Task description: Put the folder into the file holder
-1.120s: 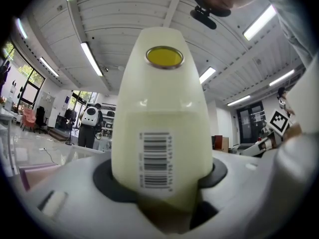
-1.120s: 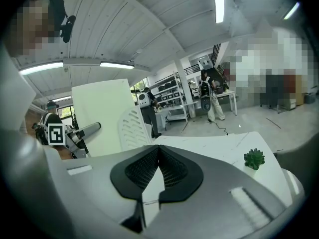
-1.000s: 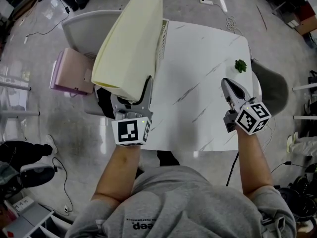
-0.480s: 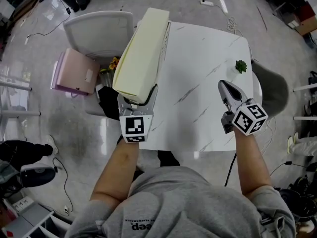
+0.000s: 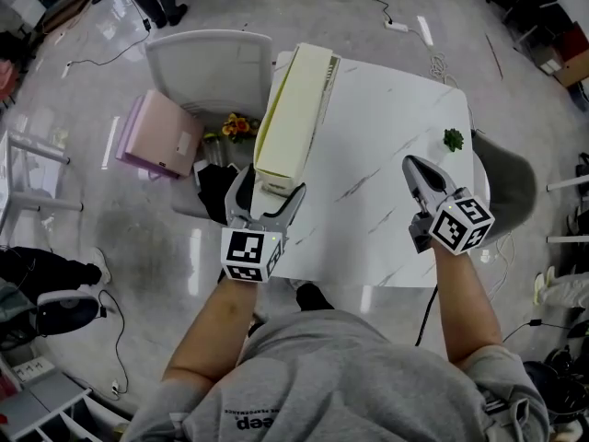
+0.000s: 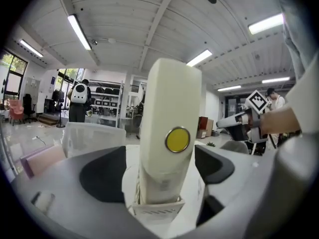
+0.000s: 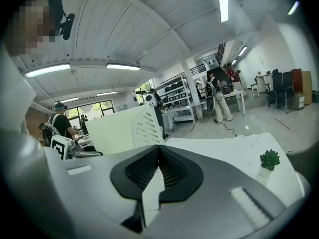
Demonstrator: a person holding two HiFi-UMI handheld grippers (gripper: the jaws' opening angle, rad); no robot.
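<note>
A cream folder [image 5: 293, 109] stands on edge in the white file holder [image 6: 158, 214] at the table's left side. Its spine, which bears a round yellow label [image 6: 178, 139], faces my left gripper [image 5: 270, 187]. That gripper's jaws are opening; they stand on either side of the spine with a gap on each side, so the pads do not press on it. My right gripper [image 5: 419, 168] hovers shut over the table's right part, with nothing in it. In the right gripper view the holder's slotted wall [image 7: 147, 128] shows at the left.
The white marble table [image 5: 386, 136] carries a small green plant [image 5: 453, 140] at its right edge. A grey chair [image 5: 207, 58] stands behind the holder, a pink case [image 5: 161, 136] and flowers [image 5: 235, 127] are to its left, and another chair [image 5: 506, 168] is on the right. People stand in the background.
The folder swung from a tilt above the table's left edge down into the holder and now stands upright. My left gripper's jaws spread off its spine. The right gripper barely moved.
</note>
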